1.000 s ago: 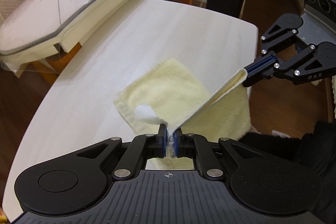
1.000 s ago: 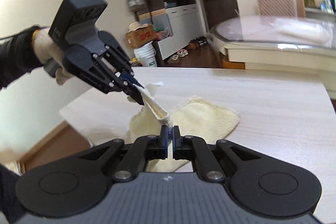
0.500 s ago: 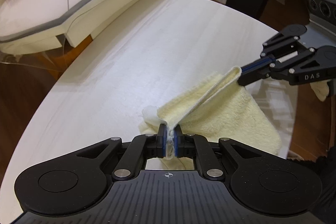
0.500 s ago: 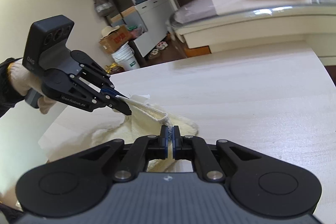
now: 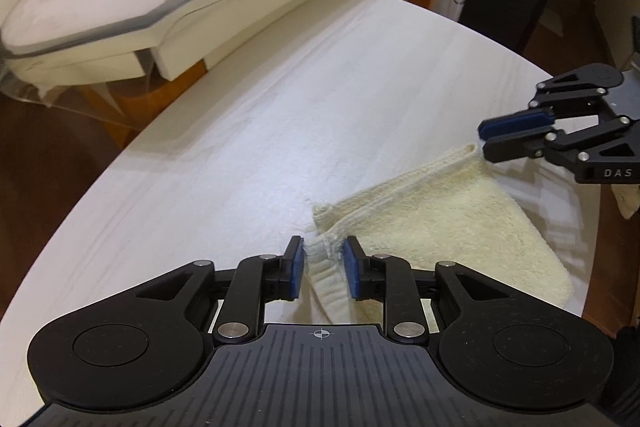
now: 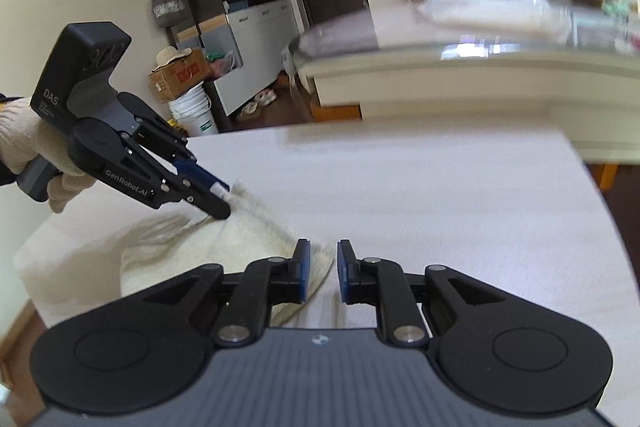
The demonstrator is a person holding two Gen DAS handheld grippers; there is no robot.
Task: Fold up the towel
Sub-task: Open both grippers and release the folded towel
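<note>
Pale yellow terry towel [image 5: 452, 211] lies folded over on the light wood-grain bench [image 5: 248, 131], both tools just opening, left tool [image 5: 323, 267] and right tool [image 6: 323, 269] jaws apart astride its corners, apparently to leave the fold lying flat.

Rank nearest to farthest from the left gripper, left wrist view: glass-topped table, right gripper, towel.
1. towel: a corner lies between the open jaws of the left gripper.
2. right gripper: right side, at the towel's far corner.
3. glass-topped table: behind, upper left.
</note>
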